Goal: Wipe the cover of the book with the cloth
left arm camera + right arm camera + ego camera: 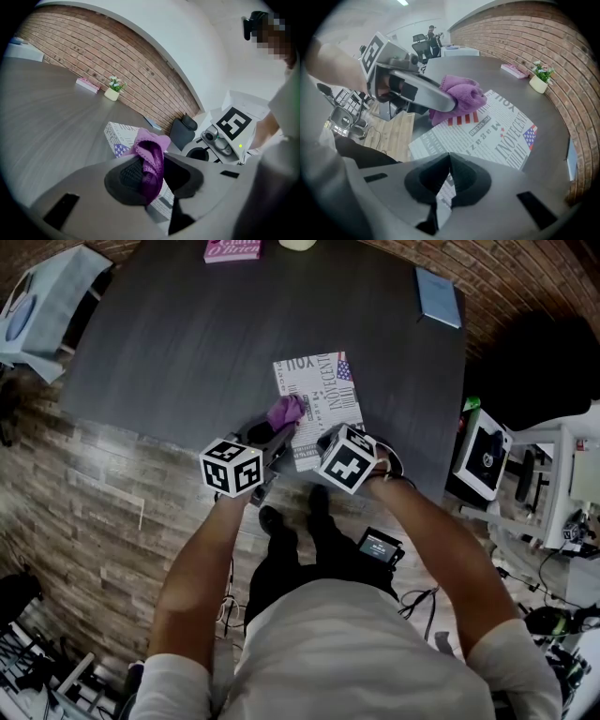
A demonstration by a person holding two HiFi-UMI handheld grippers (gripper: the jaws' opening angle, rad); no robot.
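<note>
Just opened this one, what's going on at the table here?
A person stands at a dark table with a gripper in each hand. The left gripper is clamped on a purple cloth and has it against the left side of the book, on its newspaper-print cover. The right gripper, jaws together and empty, points down at the book's near edge, apparently steadying it.

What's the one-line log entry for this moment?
left tongs: shut on purple cloth | cloth: on edge of book cover | right tongs: shut, empty, at book's near corner
</note>
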